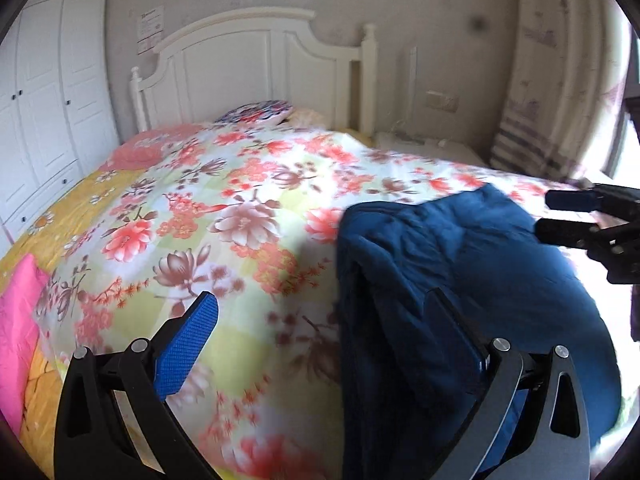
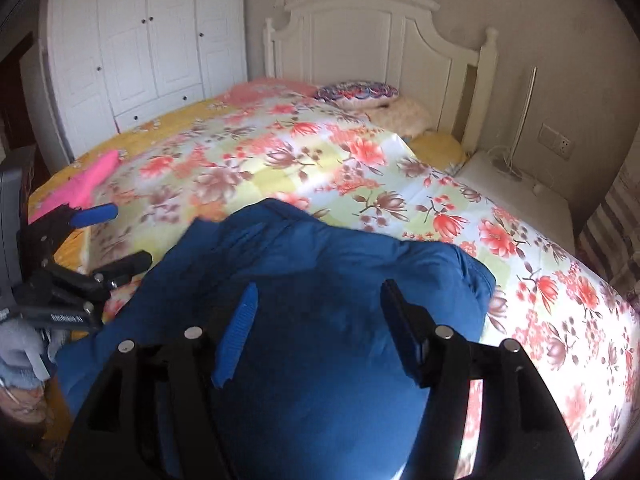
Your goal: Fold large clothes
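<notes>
A large dark blue padded garment [image 1: 460, 272] lies bunched on the floral quilt [image 1: 240, 208] at the near side of the bed; it also fills the middle of the right wrist view [image 2: 320, 280]. My left gripper [image 1: 324, 300] is open, its left finger over the quilt and its right finger over the garment's left edge. My right gripper [image 2: 320, 292] is open above the garment, holding nothing. The right gripper shows at the right edge of the left wrist view [image 1: 568, 212], and the left gripper at the left of the right wrist view [image 2: 124, 236].
A pink cloth [image 2: 84, 184] lies on the yellow sheet at the bed's left side. Pillows [image 2: 356, 92] sit by the white headboard [image 2: 372, 36]. A white wardrobe [image 2: 136, 48] stands to the left, a white nightstand [image 2: 516, 192] and a curtain [image 1: 560, 80] to the right.
</notes>
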The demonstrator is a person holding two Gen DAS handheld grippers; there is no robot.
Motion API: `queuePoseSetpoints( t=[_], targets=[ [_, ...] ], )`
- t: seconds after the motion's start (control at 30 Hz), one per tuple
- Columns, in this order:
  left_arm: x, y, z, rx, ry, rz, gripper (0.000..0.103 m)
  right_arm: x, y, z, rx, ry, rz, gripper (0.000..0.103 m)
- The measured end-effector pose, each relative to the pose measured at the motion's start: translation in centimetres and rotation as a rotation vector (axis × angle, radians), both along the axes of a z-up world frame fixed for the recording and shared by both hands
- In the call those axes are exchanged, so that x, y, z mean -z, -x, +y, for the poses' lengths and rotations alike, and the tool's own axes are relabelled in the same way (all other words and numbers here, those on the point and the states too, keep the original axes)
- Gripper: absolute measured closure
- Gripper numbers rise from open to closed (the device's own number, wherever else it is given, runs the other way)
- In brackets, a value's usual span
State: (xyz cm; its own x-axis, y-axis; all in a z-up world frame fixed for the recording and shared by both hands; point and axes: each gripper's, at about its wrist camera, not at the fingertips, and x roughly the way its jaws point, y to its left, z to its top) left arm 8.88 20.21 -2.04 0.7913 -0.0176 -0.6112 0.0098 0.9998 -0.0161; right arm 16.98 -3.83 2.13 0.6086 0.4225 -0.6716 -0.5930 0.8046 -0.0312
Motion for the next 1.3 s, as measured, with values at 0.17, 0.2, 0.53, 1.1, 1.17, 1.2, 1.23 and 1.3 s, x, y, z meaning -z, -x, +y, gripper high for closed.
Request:
queuePoseSetpoints(
  t=[0.17, 0.2, 0.53, 1.1, 1.17, 1.2, 1.23, 1.3],
  targets=[
    [3.6, 2.8, -1.9, 0.059, -0.109, 0.071, 0.004, 3.7, 5.6, 1.6, -0.088, 0.114, -0.019, 0.034],
    [4.5, 2.5, -1.6, 0.057, -0.074, 0.088, 0.004, 4.6, 6.0, 1.7, -0.077, 0.1, -0.047, 0.034],
    [4.7, 5.4, 0.6, -0.009, 0.004, 0.039, 0.004, 1.9, 12.5, 1.6, -0.097, 0.079, -0.182, 0.033],
    [4.4, 2.7, 4.6, 0.092, 0.424, 0.149, 0.005, 3.7, 9.0, -8.0, 0.113, -0.208, 0.094, 0.005],
    [5.0, 0.3, 4.0, 0.128, 0.452, 0.22, 0.005, 5.0, 7.4, -9.5, 0.128, -0.316, 0.201, 0.004],
    [5.4, -0.6, 3.9, 0.134, 0.479, 0.253, 0.005, 5.8, 6.7, -10.1, 0.141, -0.37, 0.254, 0.003],
    [6.1, -1.7, 3.7, 0.143, 0.523, 0.292, 0.004, 6.7, 5.9, -10.6, 0.159, -0.423, 0.315, 0.003],
    [7.3, -3.2, 3.5, 0.159, 0.596, 0.35, 0.004, 8.5, 4.6, -11.2, 0.175, -0.472, 0.408, 0.003]
  ],
)
